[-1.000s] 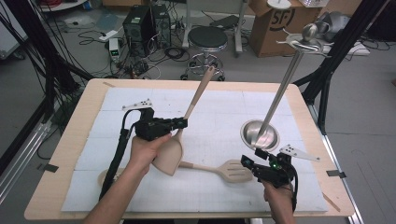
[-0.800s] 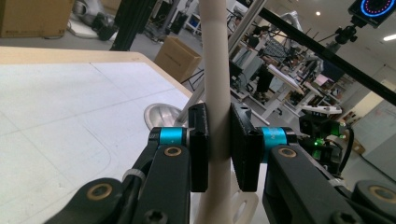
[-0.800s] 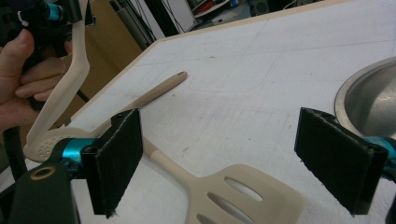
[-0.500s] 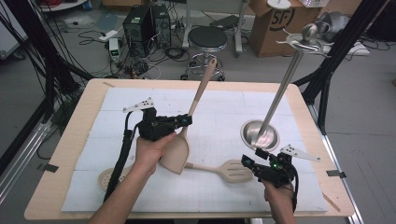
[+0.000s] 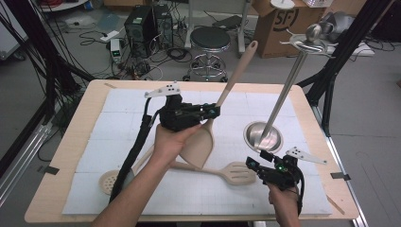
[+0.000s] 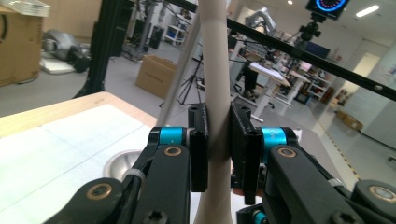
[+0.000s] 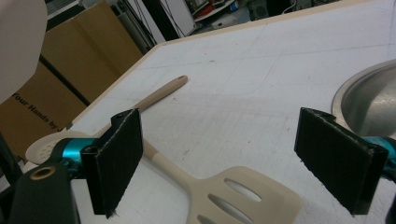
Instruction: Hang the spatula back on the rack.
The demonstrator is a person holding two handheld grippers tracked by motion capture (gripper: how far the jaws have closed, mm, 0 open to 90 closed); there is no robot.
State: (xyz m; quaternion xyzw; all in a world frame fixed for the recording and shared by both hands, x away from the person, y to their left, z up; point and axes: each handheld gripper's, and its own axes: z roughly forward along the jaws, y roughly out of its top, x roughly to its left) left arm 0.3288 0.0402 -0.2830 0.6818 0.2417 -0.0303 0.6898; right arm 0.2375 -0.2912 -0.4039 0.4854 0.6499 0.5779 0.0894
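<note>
Left tool clenched my spoon handle; right tool released over spatula. I judged keeping the spoon upright best.

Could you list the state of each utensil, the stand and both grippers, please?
Left gripper: shut on the spoon's handle.
Spoon: lifted, tilted, handle up.
Right gripper: open, above the spatula.
Spatula: flat on the mat.
Skimmer: flat on the mat.
Stand: upright on the mat.
</note>
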